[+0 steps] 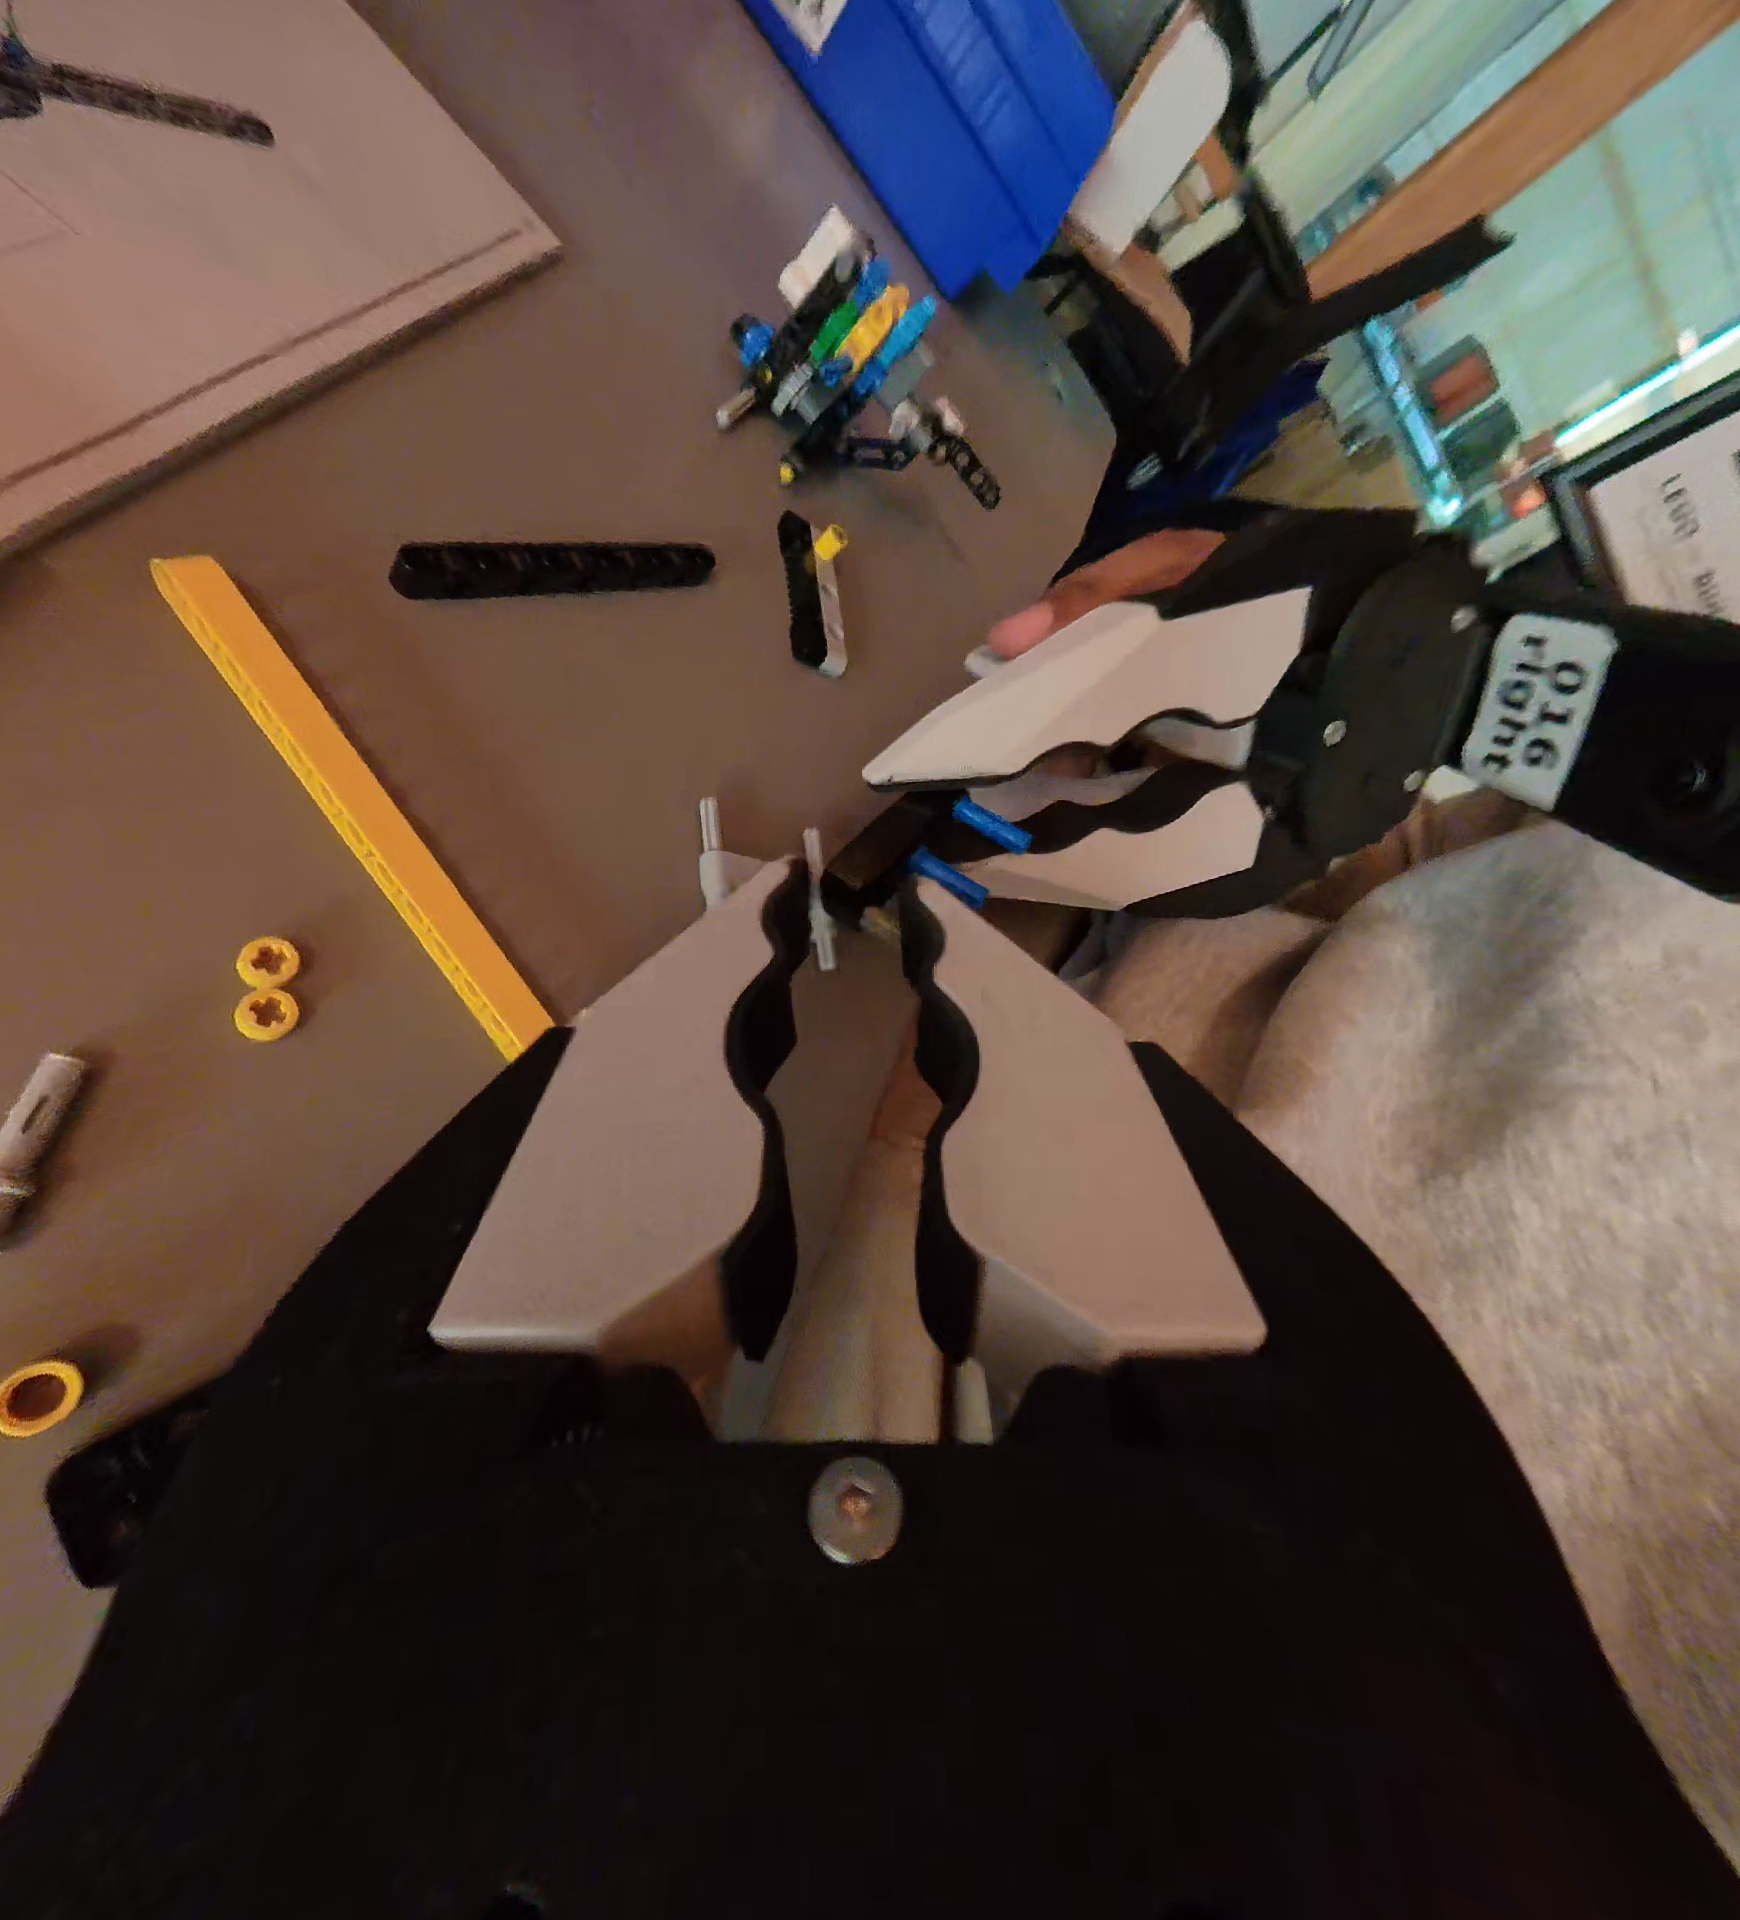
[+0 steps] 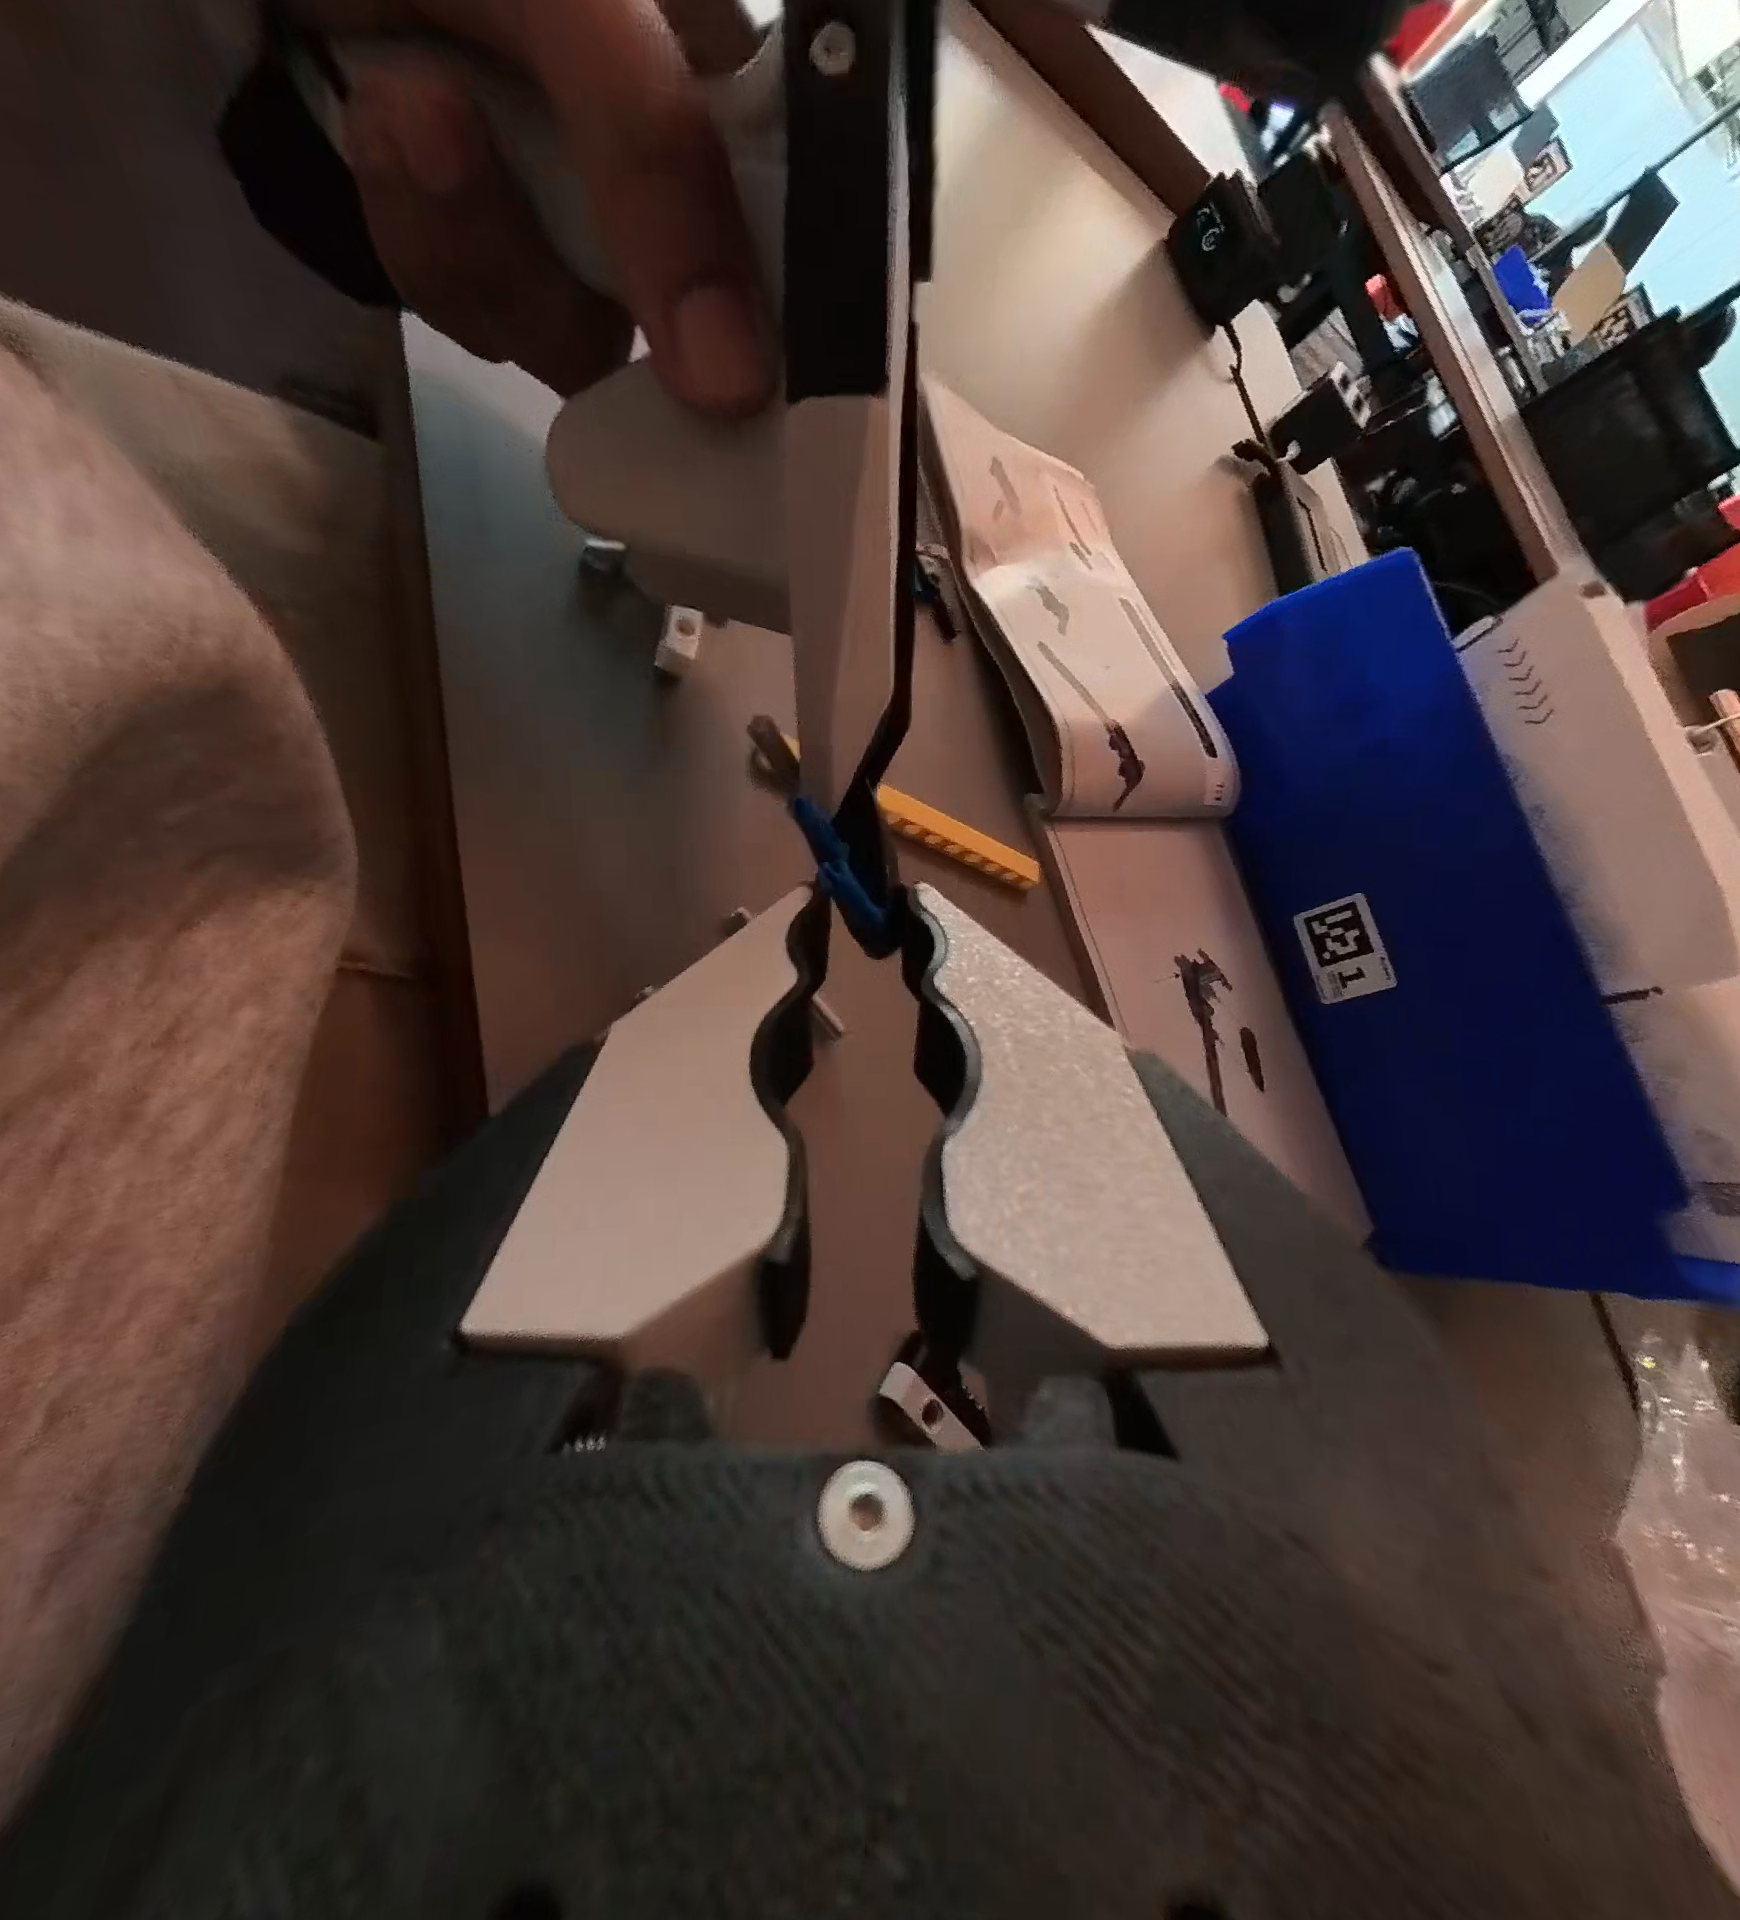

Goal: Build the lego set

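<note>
My left gripper [image 1: 858, 896] is shut on a small black Lego piece [image 1: 861, 868] with a thin grey axle [image 1: 820, 914] at its tips. My right gripper [image 1: 907, 831] comes in from the right and meets it tip to tip. It is shut on a black part carrying two blue pins [image 1: 991, 826]. In the right wrist view my right gripper [image 2: 861, 909] has the blue pins [image 2: 850, 899] between its tips. The left gripper [image 2: 845, 769] reaches down from above, seen edge-on, touching them. Both are held above the table near the person's lap.
On the brown table lie a long yellow beam [image 1: 346, 800], a black beam [image 1: 549, 569], a short black-and-grey piece [image 1: 812, 597], a colourful partial build [image 1: 835, 353], two yellow bushes [image 1: 268, 987] and a grey connector [image 1: 9, 1153]. An instruction booklet [image 1: 170, 260] and blue bin [image 2: 1448, 935] stand behind. The grippers are tip to tip, or close to it. My left gripper's tips are some 11 cm from the grey connector [image 1: 9, 1153].
</note>
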The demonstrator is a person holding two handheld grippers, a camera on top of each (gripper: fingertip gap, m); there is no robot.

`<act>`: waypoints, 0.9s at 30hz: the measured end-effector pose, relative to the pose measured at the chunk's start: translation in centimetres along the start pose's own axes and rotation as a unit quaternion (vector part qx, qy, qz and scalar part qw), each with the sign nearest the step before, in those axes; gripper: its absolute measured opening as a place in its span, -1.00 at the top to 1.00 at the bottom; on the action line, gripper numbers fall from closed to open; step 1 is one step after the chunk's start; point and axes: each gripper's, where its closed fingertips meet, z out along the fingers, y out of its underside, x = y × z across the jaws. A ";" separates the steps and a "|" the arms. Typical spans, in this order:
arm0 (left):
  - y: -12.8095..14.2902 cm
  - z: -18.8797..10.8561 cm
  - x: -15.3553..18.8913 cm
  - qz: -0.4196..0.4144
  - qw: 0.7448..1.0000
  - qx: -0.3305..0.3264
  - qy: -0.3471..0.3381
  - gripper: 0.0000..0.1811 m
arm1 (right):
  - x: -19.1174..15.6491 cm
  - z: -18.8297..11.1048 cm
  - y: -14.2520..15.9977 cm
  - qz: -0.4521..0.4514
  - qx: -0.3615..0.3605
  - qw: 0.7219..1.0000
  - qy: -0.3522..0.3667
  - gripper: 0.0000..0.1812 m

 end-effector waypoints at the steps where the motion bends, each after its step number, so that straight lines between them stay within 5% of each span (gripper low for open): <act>1: -0.6 -0.3 0.2 -0.004 1.000 0.021 0.010 0.74 | 0.3 -0.1 0.0 0.015 0.004 1.000 0.002 0.86; 6: -3.7 -2.4 1.3 -0.023 0.988 0.130 0.083 0.49 | 3.0 -0.8 0.2 0.138 0.038 0.990 0.017 0.87; 11: -4.2 -2.0 2.2 0.028 0.983 0.161 0.084 0.43 | 5.0 -2.3 -1.5 0.313 0.143 0.939 -0.030 0.88; 16: -4.8 -1.0 3.2 0.062 0.976 0.196 0.071 0.54 | 5.9 -3.1 -2.8 0.433 0.219 0.871 -0.077 0.88; 27: -5.8 -2.3 4.9 0.062 0.959 0.248 0.126 0.85 | 4.2 -2.5 -4.8 0.534 0.260 0.784 -0.181 0.89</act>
